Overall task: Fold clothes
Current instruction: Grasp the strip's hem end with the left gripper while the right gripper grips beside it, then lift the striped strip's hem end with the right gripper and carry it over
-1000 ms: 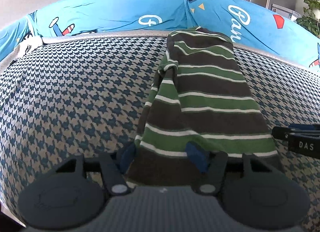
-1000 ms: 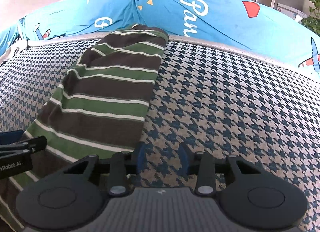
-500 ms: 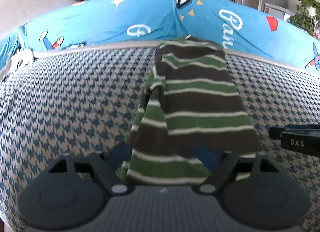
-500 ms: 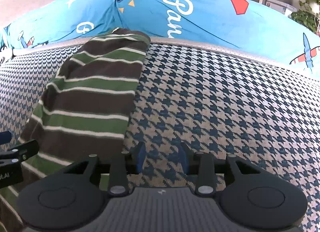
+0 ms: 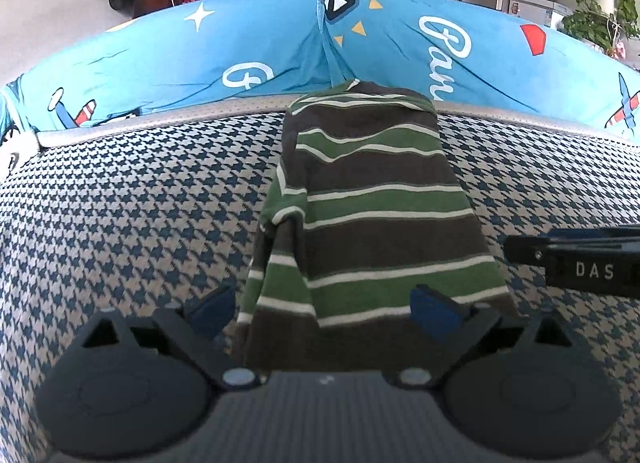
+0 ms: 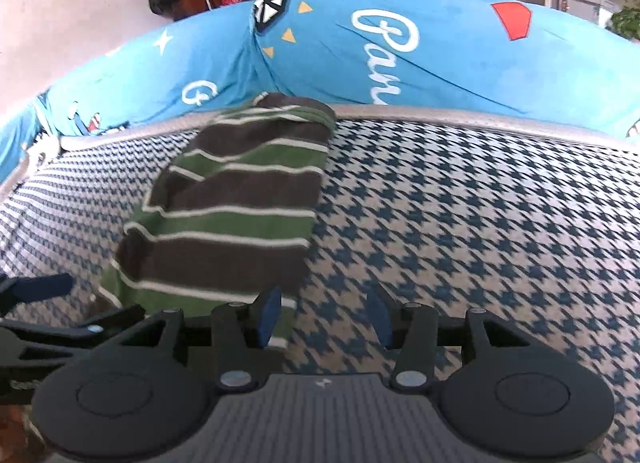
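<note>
Striped garment lies folded — houndstooth cover beneath.

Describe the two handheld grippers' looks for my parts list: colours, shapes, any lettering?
The left gripper and right gripper match: black linkage arms, blue finger pads, round dark-grey housings either side of a ribbed centre plate, silver pivot screws. White "DAS" lettering marks the right gripper's side.

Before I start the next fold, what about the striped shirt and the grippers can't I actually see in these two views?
- Striped shirt near hem: left wrist view, hidden by the left gripper body.
- Shirt's left edge, right wrist view: behind the left gripper's fingers.
- Layers underneath: covered by the top fold.
- Right gripper: its fingertips, hidden behind its blue pads.
</note>
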